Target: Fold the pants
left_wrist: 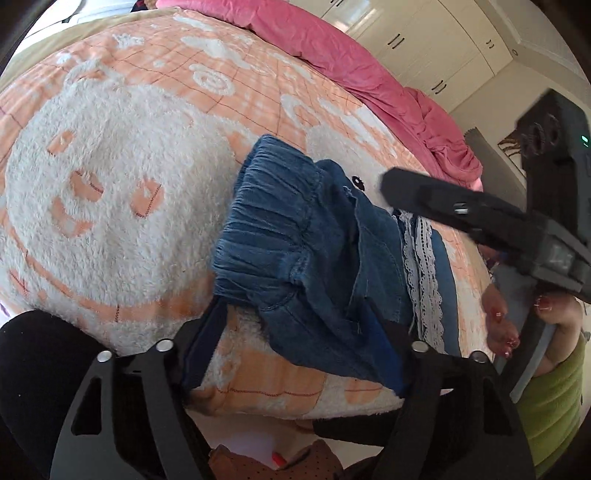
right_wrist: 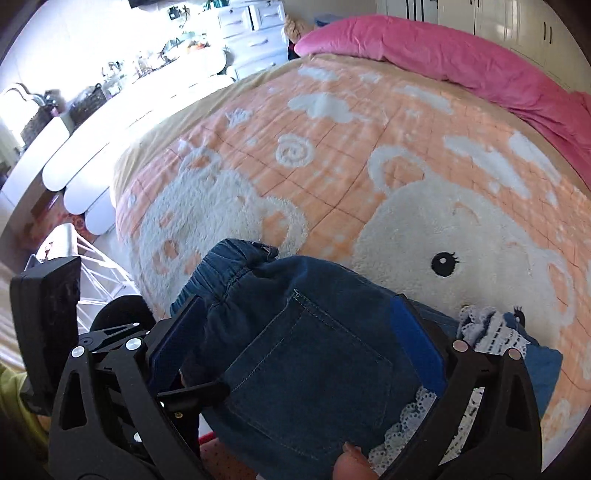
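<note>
Folded pants [left_wrist: 314,236] on blanket [left_wrist: 122,192] near bed edge, quilt [left_wrist: 369,62] behind

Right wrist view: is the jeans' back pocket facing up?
Yes, the stitched back pocket of the jeans faces the camera, lying between the open right tongs.

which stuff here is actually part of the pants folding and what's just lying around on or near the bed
Part of the job:
- folded blue denim pants with elastic waistband and white lace trim
- left gripper, open
- right gripper, open, jaws either side of the pants
- orange and white fleece bear-pattern blanket, the folding surface

Just lying about:
- pink velvet quilt
- cream wardrobe doors
- white drawer unit
</note>
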Tool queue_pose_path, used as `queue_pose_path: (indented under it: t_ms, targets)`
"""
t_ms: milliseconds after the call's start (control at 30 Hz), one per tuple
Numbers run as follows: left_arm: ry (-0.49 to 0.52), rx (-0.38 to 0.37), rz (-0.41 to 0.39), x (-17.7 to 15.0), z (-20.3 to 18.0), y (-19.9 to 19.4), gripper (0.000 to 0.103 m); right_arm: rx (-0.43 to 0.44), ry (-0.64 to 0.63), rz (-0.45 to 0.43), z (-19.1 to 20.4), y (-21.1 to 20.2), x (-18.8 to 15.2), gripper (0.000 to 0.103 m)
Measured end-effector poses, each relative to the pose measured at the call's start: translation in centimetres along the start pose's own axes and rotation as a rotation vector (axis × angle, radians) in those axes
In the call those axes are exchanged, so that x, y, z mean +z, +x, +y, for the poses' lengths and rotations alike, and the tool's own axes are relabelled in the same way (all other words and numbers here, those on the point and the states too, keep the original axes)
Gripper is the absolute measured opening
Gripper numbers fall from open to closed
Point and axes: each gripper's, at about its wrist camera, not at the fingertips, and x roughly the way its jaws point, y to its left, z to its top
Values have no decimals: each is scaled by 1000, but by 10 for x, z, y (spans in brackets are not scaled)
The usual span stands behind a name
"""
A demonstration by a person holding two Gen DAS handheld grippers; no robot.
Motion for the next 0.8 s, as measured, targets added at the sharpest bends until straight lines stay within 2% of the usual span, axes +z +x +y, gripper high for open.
queue_pose_path:
  t_ms: [33,100,133,267,433,467,500,533,567,600,700,733,800]
  targets:
    - [-6,-1,-4,0,2,0,63,2,0,23,2,9,2,94]
    - [-14,-5,-19,1,6,0,47,17,3,44,4,21,4,94]
    - [-15,-8,-20,1,8,0,44,32,5,45,7,26,7,94]
    - [4,-16,-19,1,8,2,41,61,-14,53,19,38,21,94]
    - [2,-34,-20,2,9,5,41,48,-43,125,28,66,33,94]
    - [2,-36,-19,2,9,5,41,51,-47,137,29,71,33,90]
    - [2,-36,-19,2,9,6,41,68,-52,159,30,79,32,78]
    - [3,-36,-18,2,10,5,41,101,-48,172,29,85,30,71]
    - [3,-35,-17,2,10,5,41,112,-38,170,28,88,28,64]
    - [2,-37,-17,2,11,5,41,106,-33,163,27,89,27,52]
    - [-5,-49,-17,2,12,5,41,108,-38,118,23,82,21,39]
    - [-3,-50,-17,3,13,5,41,115,-29,106,22,78,21,37]
    - [-1,-59,-22,5,13,5,47,143,-6,63,16,65,20,35]
